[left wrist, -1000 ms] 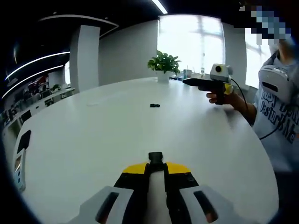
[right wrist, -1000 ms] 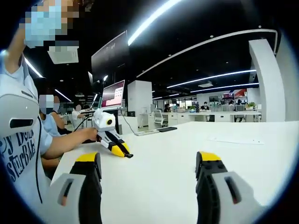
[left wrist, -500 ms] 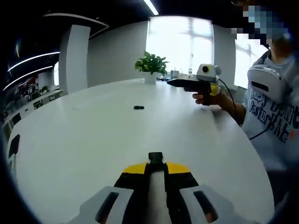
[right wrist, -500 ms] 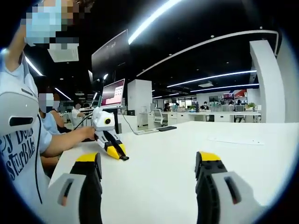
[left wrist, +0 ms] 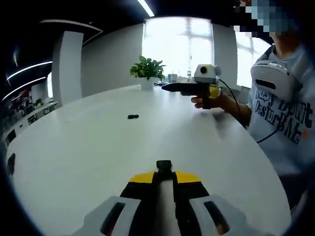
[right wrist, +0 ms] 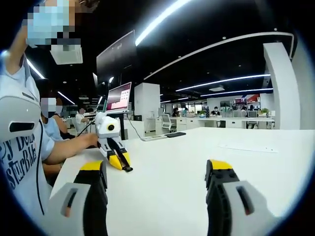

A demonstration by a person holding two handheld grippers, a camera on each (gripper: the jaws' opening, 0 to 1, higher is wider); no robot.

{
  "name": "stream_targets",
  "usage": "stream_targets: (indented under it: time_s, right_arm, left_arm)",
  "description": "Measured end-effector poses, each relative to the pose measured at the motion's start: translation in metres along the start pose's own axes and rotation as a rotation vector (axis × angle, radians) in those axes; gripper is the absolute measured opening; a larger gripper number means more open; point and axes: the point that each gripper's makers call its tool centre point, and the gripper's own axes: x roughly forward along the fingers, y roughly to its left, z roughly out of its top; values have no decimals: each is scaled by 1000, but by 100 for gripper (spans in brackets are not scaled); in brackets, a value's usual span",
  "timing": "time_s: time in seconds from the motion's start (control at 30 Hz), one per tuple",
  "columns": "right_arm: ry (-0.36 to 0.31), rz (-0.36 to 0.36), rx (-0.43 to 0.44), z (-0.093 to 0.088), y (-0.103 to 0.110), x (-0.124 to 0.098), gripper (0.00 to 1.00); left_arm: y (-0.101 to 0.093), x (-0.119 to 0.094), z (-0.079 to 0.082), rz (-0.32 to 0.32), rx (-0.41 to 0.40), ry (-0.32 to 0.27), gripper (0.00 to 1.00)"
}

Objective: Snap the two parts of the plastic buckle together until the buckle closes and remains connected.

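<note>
Left gripper (left wrist: pixel 164 169): jaws together, clamped on a small black buckle half (left wrist: pixel 164 165) that sticks out past the yellow tips, low over the white table (left wrist: pixel 88 152). In the right gripper view the same gripper (right wrist: pixel 127 168) shows at left, held in a hand (right wrist: pixel 91 141), nose angled down at the tabletop with the dark piece at its tip.

Right gripper (right wrist: pixel 157 173): jaws wide apart, nothing between them, only bare table (right wrist: pixel 167 187) in the gap. In the left gripper view it (left wrist: pixel 165 87) hovers above the far right side of the table, held level in the person's hand (left wrist: pixel 209 101), pointing left; whether its jaws are spread cannot be told from that angle.

Other buckle half (left wrist: pixel 133 116): small black piece lying loose on the table, well apart from both grippers, far side, left of the right gripper and near the plant (left wrist: pixel 146 71) end.

The two halves are apart, not joined.

Person (left wrist: pixel 280 108) in a grey printed shirt stands at the table's right edge. Window (left wrist: pixel 177 46) bright behind the plant. Right gripper view: a monitor (right wrist: pixel 119 98) behind the left gripper, office desks beyond.
</note>
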Motion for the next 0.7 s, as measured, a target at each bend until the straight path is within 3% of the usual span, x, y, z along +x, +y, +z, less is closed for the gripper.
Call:
stream_targets:
  time_s: [0.57,0.7]
  right_arm:
    - [27,0,0,-7,0,5,83]
    - [8,-28,-32,0,-5,6,78]
  left_arm:
    - [-14,3,1,-48,11,-5,12]
    - [-16,4,1,-50,15,-6,12]
